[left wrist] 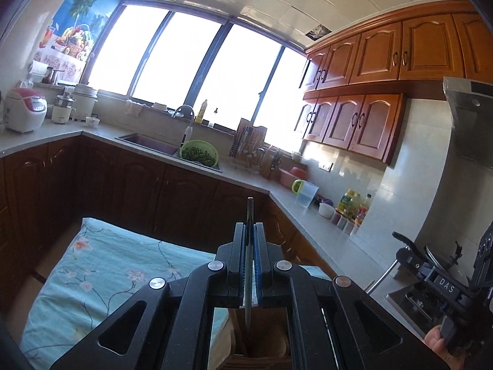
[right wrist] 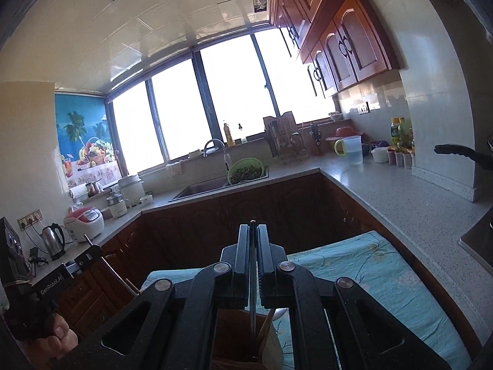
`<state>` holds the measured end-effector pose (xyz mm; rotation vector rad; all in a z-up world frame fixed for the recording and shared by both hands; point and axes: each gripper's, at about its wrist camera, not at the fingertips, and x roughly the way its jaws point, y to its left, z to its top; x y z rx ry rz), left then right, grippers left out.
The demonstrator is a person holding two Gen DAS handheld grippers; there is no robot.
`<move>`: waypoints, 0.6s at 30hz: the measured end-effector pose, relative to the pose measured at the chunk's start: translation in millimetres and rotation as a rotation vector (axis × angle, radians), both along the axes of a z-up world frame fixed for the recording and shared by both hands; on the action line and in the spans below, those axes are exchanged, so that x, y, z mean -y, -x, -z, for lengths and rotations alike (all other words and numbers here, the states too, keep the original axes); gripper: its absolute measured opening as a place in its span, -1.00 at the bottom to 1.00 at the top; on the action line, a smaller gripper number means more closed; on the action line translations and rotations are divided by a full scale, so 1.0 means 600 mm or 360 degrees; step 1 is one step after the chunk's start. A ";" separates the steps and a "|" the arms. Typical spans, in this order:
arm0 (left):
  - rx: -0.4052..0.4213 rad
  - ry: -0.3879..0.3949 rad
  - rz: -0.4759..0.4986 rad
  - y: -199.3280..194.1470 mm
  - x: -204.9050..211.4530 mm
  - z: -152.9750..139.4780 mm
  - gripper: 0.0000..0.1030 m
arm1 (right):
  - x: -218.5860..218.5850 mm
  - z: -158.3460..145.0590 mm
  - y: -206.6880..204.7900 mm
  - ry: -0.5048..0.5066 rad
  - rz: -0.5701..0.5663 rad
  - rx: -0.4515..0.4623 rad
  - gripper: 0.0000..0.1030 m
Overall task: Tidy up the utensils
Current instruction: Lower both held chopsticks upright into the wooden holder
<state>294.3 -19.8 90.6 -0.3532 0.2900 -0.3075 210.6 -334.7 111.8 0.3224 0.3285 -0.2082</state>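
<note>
My left gripper (left wrist: 250, 231) is shut on a thin metal utensil handle (left wrist: 249, 212) that stands upright between the pads; its lower end hangs over a wooden utensil holder (left wrist: 271, 343) below the fingers. My right gripper (right wrist: 253, 232) is shut on another thin metal utensil (right wrist: 252, 308), whose lower end reaches into a wooden utensil holder (right wrist: 228, 336) that also holds a wooden-handled utensil (right wrist: 267, 323). The holder stands on a table covered with a light blue floral cloth (left wrist: 101, 274); the cloth also shows in the right wrist view (right wrist: 382, 277). The utensils' working ends are hidden.
Kitchen counters run around the room, with a sink (left wrist: 148, 143), a green colander (left wrist: 199, 153), a dish rack (left wrist: 249, 145), a measuring jug (left wrist: 305, 194), bottles (left wrist: 354, 206), a rice cooker (left wrist: 26, 109) and a kettle (right wrist: 53, 242). A pan handle (right wrist: 456, 150) juts out at right.
</note>
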 end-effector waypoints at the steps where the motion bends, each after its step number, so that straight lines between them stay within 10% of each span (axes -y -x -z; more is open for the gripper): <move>1: -0.0011 -0.0006 -0.0011 -0.004 0.005 0.016 -0.95 | -0.001 0.012 -0.002 -0.0011 0.0002 -0.0024 -0.92; 10: -0.0163 -0.0104 0.0049 -0.033 0.061 0.096 -0.94 | 0.011 0.084 -0.012 -0.0113 -0.0005 -0.0173 -0.92; 18: -0.0187 -0.0130 0.0041 -0.055 0.058 0.071 -0.92 | 0.022 0.083 -0.012 -0.0134 -0.0002 -0.0203 -0.90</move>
